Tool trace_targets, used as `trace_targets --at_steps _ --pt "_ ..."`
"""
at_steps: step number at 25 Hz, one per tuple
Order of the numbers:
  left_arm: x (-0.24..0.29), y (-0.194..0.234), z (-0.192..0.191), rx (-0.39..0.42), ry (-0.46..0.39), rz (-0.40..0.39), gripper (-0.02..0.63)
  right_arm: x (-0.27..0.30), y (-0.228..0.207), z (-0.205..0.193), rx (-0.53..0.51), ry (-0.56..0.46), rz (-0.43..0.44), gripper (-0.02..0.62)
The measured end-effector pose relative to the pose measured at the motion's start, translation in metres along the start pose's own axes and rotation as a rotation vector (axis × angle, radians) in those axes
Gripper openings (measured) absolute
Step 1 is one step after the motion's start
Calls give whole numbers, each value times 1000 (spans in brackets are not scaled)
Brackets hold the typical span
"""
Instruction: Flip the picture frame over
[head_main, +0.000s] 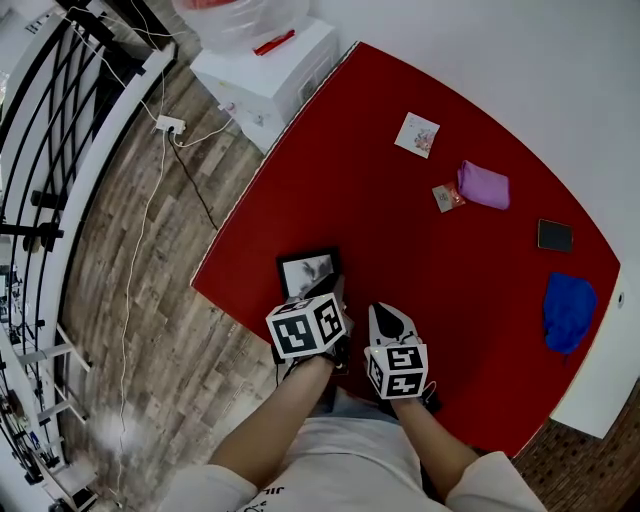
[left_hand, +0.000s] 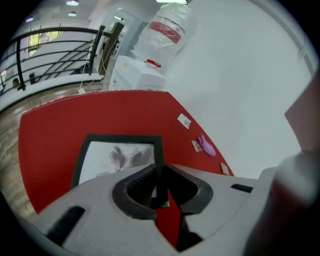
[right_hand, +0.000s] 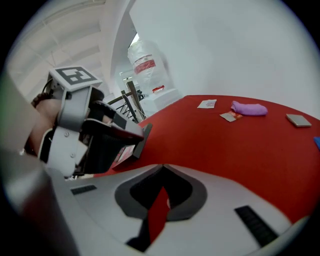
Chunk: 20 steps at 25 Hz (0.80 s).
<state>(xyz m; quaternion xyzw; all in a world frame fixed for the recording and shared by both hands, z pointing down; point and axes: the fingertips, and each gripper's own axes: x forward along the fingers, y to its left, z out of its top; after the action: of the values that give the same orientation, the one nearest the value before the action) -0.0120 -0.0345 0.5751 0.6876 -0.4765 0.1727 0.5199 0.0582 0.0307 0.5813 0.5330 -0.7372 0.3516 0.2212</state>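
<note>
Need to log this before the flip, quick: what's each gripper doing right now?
The left gripper is closed on the edge of the picture frame.
The right gripper is closed, holding nothing.

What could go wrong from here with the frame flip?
1. The left gripper pinches only the picture frame's thin side rail, so it could twist or slip out mid-turn.
2. The frame is near the table's edge; a slip might drop it to the floor.
3. The right gripper is shut, off the frame, giving no support.
</note>
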Motion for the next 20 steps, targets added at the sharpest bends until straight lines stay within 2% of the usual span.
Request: trace_targets --at_steps 9,14,17,20 --pt "-19 -27 31 -276 -43 -339 69 8 -3 22 -39 -51 24 3" --pt "-30 -33 43 -358 -80 -512 69 7 -4 31 -58 -71 32 3" --pt "-39 -33 42 -380 -67 -601 67 7 8 36 -115 -89 82 3" --pt "-49 -27 41 -440 -54 -665 67 9 31 41 -184 -110 183 3"
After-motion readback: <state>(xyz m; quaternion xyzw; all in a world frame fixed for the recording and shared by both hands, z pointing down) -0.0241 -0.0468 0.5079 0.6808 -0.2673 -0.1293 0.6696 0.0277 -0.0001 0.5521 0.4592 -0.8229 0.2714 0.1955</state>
